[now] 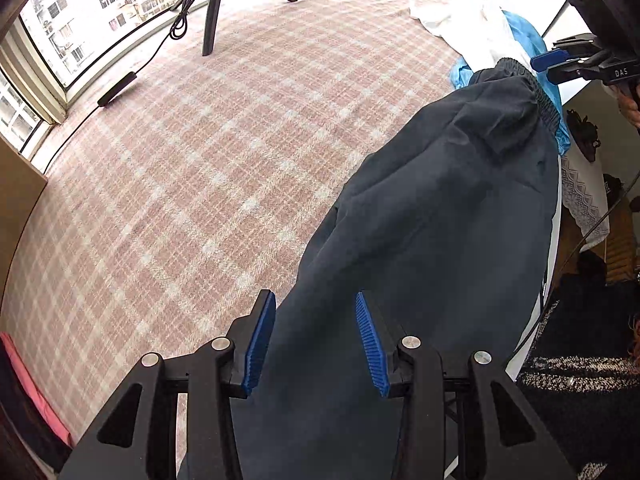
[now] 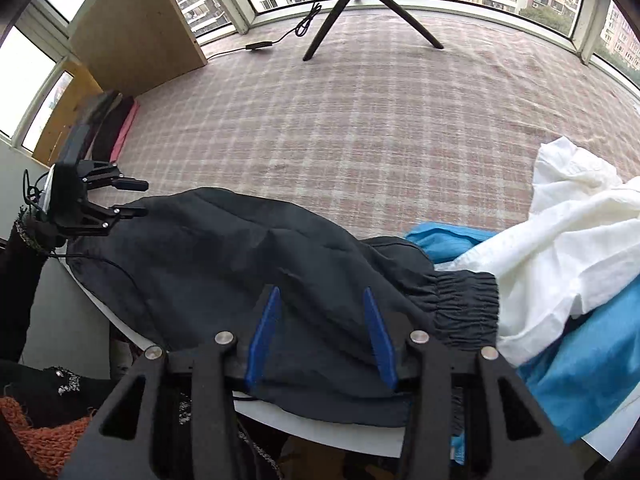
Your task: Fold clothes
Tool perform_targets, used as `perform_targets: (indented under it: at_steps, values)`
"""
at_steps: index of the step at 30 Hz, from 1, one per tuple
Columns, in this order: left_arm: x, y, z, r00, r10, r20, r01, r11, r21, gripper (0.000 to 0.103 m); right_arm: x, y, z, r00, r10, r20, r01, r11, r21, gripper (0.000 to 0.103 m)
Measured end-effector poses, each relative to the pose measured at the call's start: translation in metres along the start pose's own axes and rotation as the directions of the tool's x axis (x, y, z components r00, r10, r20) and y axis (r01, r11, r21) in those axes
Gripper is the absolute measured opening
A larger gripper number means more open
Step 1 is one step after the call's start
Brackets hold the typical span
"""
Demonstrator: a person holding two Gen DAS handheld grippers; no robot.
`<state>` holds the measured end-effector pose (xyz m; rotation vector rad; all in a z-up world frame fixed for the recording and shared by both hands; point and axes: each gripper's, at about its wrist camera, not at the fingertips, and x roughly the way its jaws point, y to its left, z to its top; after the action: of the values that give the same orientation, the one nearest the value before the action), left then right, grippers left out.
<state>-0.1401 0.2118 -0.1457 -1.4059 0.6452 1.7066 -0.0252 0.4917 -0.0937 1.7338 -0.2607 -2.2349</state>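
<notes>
A dark navy garment [image 1: 440,220] [image 2: 220,248] with an elastic waistband [image 2: 468,300] lies flat along the near edge of the plaid-covered table [image 1: 200,160]. My left gripper [image 1: 316,308] hangs over the end away from the waistband, open, with the cloth below its blue pads and not pinched. In the right wrist view the same left gripper [image 2: 145,199] shows at the garment's far left end with its fingers apart. My right gripper [image 2: 322,296] is open just above the cloth beside the waistband; it also shows as the right gripper [image 1: 554,60] at the top right of the left wrist view.
A white garment [image 2: 560,240] and a bright blue one [image 2: 580,360] are heaped to the right of the waistband. A black tripod [image 2: 352,0] with a trailing cable [image 1: 176,24] stands at the far edge by the windows. A wooden board [image 2: 132,28] leans at the left.
</notes>
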Motion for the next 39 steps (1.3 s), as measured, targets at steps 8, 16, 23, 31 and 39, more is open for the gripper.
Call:
perform_targets:
  at_steps: [8,16,23,31,39]
  values:
    - [0.011,-0.016,-0.024,0.988,-0.155,-0.026,0.157,0.984,0.084,0.002,0.108,0.087,0.079,0.984,0.109,-0.142,-0.098,0.991,0.086,0.043]
    - [-0.005,-0.032,-0.04,0.962,-0.263,0.069,0.252,0.959,0.133,0.002,0.176,0.163,0.083,0.944,-0.025,-0.328,0.005,0.998,-0.063,0.043]
    - [-0.02,-0.014,-0.048,0.905,-0.371,0.207,0.362,0.929,0.079,0.003,0.199,0.197,0.104,0.911,-0.162,-0.38,0.08,0.972,-0.223,0.043]
    - [-0.014,0.007,-0.074,0.894,-0.373,0.247,0.387,0.922,-0.008,0.003,0.23,0.211,0.083,0.813,-0.377,-0.444,0.167,0.881,-0.442,0.029]
    - [-0.033,0.04,-0.084,0.926,-0.24,0.293,0.256,0.967,-0.016,0.03,0.208,0.205,0.089,0.857,-0.319,-0.404,0.155,0.908,-0.389,0.003]
